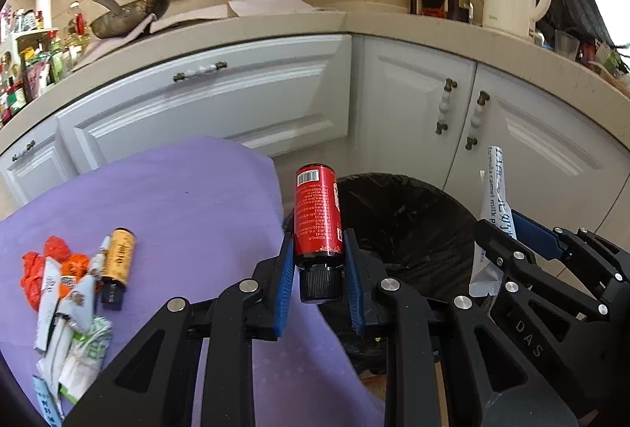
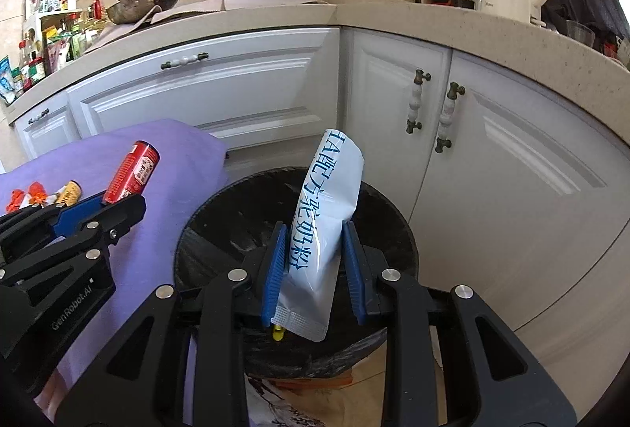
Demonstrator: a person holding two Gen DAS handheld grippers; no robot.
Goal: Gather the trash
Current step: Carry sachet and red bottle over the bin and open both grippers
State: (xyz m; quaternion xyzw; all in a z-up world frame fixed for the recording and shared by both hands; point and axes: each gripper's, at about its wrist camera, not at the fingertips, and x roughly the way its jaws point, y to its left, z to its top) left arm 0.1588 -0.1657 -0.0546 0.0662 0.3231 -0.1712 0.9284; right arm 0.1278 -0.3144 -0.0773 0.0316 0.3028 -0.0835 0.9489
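- Your left gripper (image 1: 319, 271) is clamped on a red bottle (image 1: 318, 214), black cap toward you, barcode and small white print on its label, at the edge of the black-lined bin (image 1: 409, 218).
- Your right gripper (image 2: 315, 265) pinches a white sachet (image 2: 325, 226) with blue characters over that bin; the left view reads "formula camel milk".
- More wrappers (image 1: 67, 305) and a gold bottle (image 1: 118, 257) lie on the purple cloth (image 1: 189, 206).
- The gripper bodies read "GenRobot.AI" and "DAS".

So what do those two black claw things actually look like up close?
Each hand-held gripper, left and right, is a black angular linkage with triangular cut-outs and round silver pins, ending in two fingers faced with ribbed blue pads. White lettering marks their sides. No cables or sleeves show.
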